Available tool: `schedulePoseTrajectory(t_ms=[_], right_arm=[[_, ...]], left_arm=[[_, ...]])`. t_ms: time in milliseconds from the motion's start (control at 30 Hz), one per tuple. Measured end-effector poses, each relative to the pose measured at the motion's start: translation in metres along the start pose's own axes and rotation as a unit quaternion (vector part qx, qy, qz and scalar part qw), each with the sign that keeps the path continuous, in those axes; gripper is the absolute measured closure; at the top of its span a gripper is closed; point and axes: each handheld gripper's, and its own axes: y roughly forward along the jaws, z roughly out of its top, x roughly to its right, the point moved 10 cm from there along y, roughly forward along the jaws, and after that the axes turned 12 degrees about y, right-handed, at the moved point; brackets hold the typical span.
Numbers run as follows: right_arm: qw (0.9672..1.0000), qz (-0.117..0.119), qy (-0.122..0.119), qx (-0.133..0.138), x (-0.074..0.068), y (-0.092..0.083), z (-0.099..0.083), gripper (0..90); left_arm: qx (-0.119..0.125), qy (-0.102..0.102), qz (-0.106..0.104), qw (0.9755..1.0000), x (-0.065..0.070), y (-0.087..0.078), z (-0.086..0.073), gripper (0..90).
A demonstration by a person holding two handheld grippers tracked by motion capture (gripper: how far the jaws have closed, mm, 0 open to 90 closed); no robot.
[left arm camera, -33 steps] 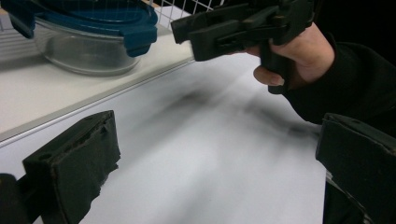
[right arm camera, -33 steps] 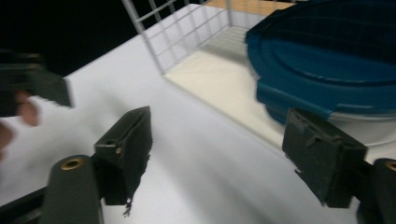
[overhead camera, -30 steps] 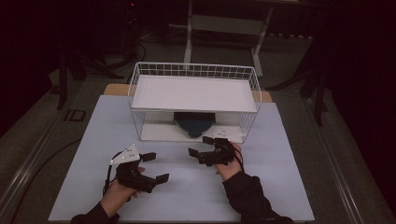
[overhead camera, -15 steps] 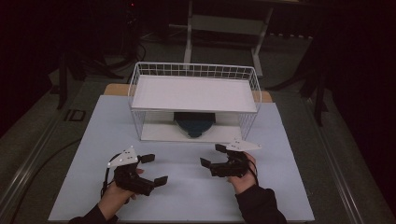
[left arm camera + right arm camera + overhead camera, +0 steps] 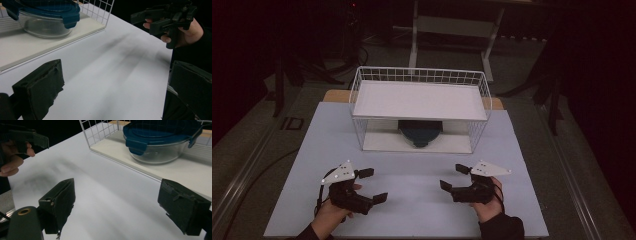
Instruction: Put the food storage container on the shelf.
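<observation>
A glass container (image 5: 420,135) with a blue clip-on lid is seen standing on the white lower board of a wire rack (image 5: 421,80), under the rack's upper shelf, toward the far edge of the tabletop (image 5: 412,210) and about midway between its left and right edges. In the left gripper view the container (image 5: 47,18) appears at the upper left, resting on the board; in the right gripper view it (image 5: 160,142) appears at the upper right, its lid closed and a clip hanging over the glass wall.

The left hand-held gripper (image 5: 373,185) is held just above the tabletop near the near-left corner, its jaws spread wide with nothing between them (bare white surface is seen between the pads in its own view). The right hand-held gripper (image 5: 455,177) is held near the near edge, right of centre, its jaws likewise parted and empty. Both are kept well apart from the rack and from each other, with their jaws pointed inward toward the middle of the tabletop. The right hand-held gripper (image 5: 160,18) is also seen at the upper right of the left gripper view, gripped by a hand (image 5: 186,32).
</observation>
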Motion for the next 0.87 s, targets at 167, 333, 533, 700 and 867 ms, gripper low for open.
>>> schedulePoseTrajectory(t_ms=[167, 333, 533, 700, 867], right_arm=[[1.0000, -0.001, 0.001, 0.004, 0.003, -0.013, -0.006, 14.5], [0.9999, -0.004, 0.016, 0.003, 0.010, -0.026, -0.017, 14.7], [0.9997, -0.017, 0.014, -0.003, 0.020, -0.028, -0.028, 15.1], [0.9998, -0.013, 0.013, -0.008, 0.020, -0.025, -0.030, 15.1], [0.9998, -0.011, 0.015, -0.010, 0.021, -0.024, -0.032, 15.1]], left_arm=[[0.000, 0.002, 0.001, 1.0000, 0.003, -0.005, -0.003, 0.0], [-0.003, 0.001, 0.000, 1.0000, 0.006, -0.007, -0.007, 0.0], [-0.009, 0.003, -0.005, 0.9999, 0.006, -0.004, -0.012, 0.0], [-0.012, 0.012, -0.003, 0.9999, 0.008, -0.002, -0.012, 0.0], [-0.011, 0.014, -0.006, 0.9998, 0.009, -0.001, -0.012, 0.0]])
